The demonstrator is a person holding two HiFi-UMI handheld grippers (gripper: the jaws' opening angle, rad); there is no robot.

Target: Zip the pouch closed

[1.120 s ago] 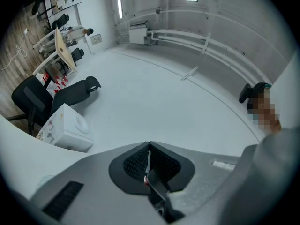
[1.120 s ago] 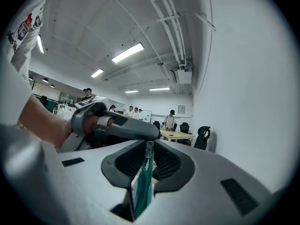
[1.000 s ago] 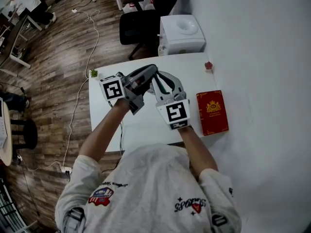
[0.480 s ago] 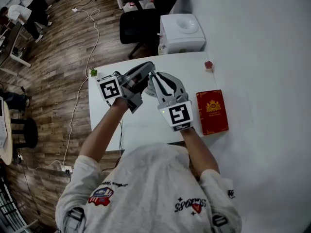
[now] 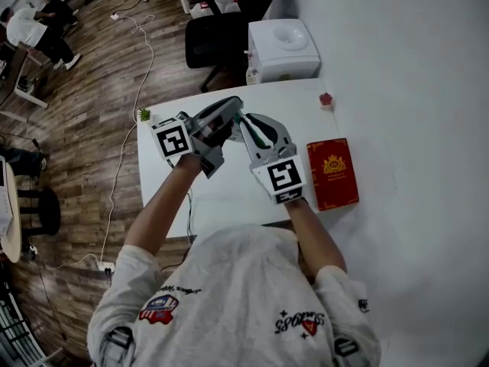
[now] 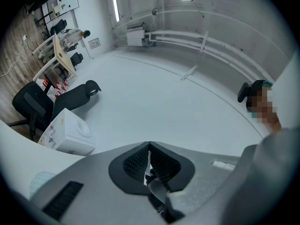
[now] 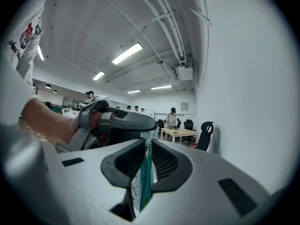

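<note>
Over the white table [image 5: 229,205], just left of the red book [image 5: 332,173], only my right gripper [image 7: 146,144] has edged toward the book, clamped on the pouch [image 7: 139,186], while my left gripper [image 6: 149,146] stays pinched on its tab [image 6: 157,189], so I judge the zip barely advanced.

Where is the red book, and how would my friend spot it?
Find the white table in the head view. The red book lies flat at its right edge. A gold emblem marks its cover, unlike the tiny red object at the far corner.
</note>
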